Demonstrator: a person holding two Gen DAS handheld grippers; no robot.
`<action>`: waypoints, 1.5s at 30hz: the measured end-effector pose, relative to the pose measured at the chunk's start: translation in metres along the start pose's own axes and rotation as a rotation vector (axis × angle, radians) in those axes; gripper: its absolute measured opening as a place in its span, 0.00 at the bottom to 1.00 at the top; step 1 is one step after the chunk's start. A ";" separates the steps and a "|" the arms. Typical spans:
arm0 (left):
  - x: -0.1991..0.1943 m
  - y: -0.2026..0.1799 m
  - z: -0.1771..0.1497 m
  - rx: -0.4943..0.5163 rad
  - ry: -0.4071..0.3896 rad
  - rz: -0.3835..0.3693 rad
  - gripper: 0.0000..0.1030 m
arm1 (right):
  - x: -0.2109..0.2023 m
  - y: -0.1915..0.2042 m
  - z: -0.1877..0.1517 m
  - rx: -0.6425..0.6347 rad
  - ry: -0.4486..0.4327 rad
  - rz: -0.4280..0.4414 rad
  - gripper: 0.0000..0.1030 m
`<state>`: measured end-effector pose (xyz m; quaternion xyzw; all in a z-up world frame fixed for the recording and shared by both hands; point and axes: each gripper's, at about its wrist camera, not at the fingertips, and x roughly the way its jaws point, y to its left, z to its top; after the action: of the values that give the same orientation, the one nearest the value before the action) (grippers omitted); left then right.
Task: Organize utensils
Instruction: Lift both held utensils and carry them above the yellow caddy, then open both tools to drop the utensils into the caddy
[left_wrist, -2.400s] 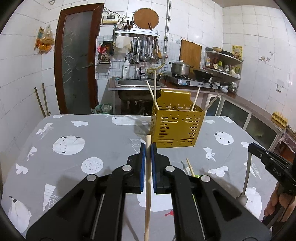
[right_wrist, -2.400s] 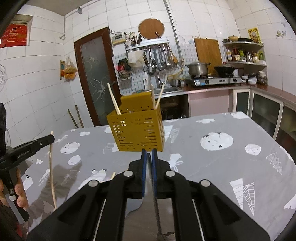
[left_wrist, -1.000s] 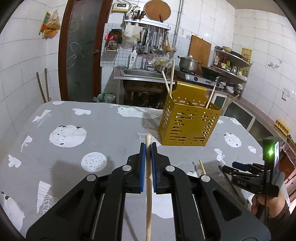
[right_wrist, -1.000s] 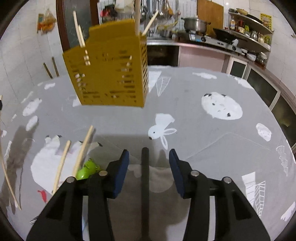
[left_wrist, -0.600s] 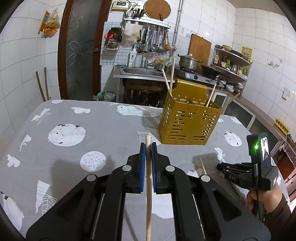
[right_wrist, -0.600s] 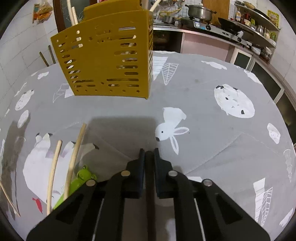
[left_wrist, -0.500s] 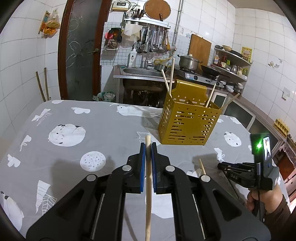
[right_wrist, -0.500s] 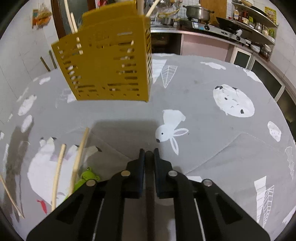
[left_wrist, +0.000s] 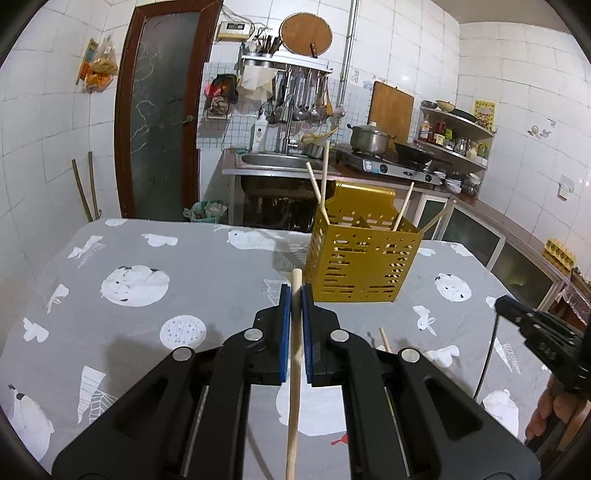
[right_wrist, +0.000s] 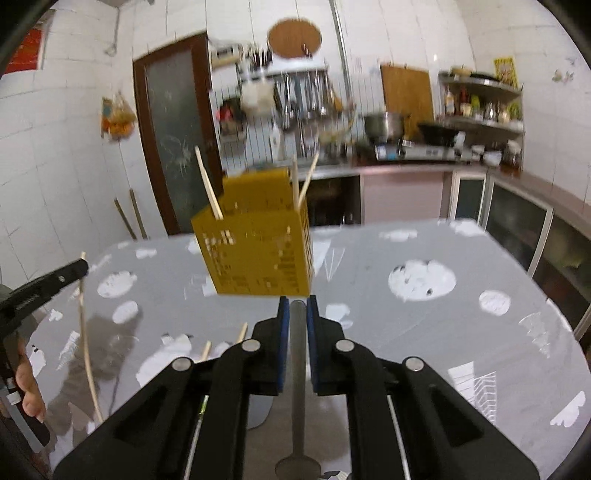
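The left gripper has its fingers clamped on a wooden chopstick, whose long axis runs along the fingers, its tip poking just past them toward the yellow utensil holder; its near end is cut off by the frame edge. The right gripper pinches a grey metal utensil handle the same way, tip forward. Its far end below is hidden by the gripper body, so what kind of utensil it is cannot be told. The right view is motion-blurred. 2 loose chopsticks lie on the worktop. One second ago the right fingers stood apart around the handle lying on the cloth; they have just been closing, and the handle is now lifted.
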<state>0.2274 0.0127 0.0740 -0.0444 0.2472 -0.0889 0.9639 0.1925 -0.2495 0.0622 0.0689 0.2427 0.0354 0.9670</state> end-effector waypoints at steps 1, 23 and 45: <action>-0.002 -0.002 0.001 0.003 -0.006 0.001 0.05 | -0.004 0.000 0.001 0.000 -0.021 -0.002 0.10; -0.019 -0.040 0.079 -0.003 -0.209 -0.069 0.04 | -0.026 0.006 0.069 -0.007 -0.242 0.022 0.09; 0.074 -0.070 0.195 -0.010 -0.410 -0.072 0.04 | 0.076 0.016 0.180 0.003 -0.454 0.052 0.09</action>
<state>0.3750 -0.0623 0.2191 -0.0752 0.0446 -0.1111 0.9900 0.3444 -0.2465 0.1869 0.0828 0.0172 0.0437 0.9955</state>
